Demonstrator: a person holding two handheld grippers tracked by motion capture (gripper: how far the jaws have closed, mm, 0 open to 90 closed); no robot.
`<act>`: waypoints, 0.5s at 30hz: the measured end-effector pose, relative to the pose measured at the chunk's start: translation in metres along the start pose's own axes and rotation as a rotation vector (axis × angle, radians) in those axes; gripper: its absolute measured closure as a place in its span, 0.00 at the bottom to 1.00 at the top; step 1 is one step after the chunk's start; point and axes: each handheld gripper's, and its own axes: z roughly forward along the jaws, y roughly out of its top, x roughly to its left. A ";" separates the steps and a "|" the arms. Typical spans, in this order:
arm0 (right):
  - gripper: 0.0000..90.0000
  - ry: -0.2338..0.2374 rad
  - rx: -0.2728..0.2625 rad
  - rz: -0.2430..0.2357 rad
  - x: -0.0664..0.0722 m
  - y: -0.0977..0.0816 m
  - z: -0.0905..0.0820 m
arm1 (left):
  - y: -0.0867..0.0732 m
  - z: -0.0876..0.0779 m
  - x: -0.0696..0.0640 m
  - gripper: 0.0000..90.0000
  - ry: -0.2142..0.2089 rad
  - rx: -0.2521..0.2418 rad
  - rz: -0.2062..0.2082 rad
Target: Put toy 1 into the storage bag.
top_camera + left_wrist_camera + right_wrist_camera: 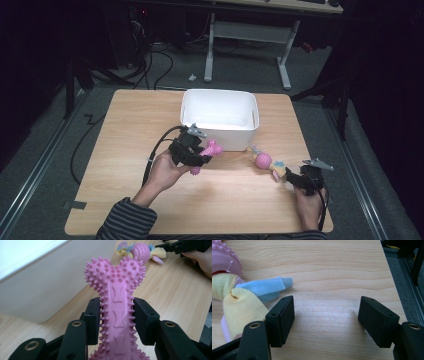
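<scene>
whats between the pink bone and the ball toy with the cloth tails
Nothing: in the high view the stretch from the bone in the left gripper to the ball toy is bare table, beside the white bin.

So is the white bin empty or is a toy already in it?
Empty as far as visible: the white bin shows bare floor; pink bone toy sits clamped in the left gripper outside it.

High view: overhead, looks fwd/down on table (125, 150). Gripper views: close, low along jaws; both catch the fabric-tailed ball toy (142, 251).
</scene>
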 end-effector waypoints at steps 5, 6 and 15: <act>0.33 0.000 0.000 0.000 0.000 0.000 0.000 | 0.007 -0.007 0.003 0.66 0.000 -0.010 0.003; 0.33 0.000 0.001 0.002 0.000 0.000 0.000 | 0.009 -0.009 0.004 0.66 0.000 -0.013 0.002; 0.33 0.001 0.001 0.002 0.000 0.000 0.000 | 0.025 -0.024 0.015 0.66 0.010 -0.040 0.001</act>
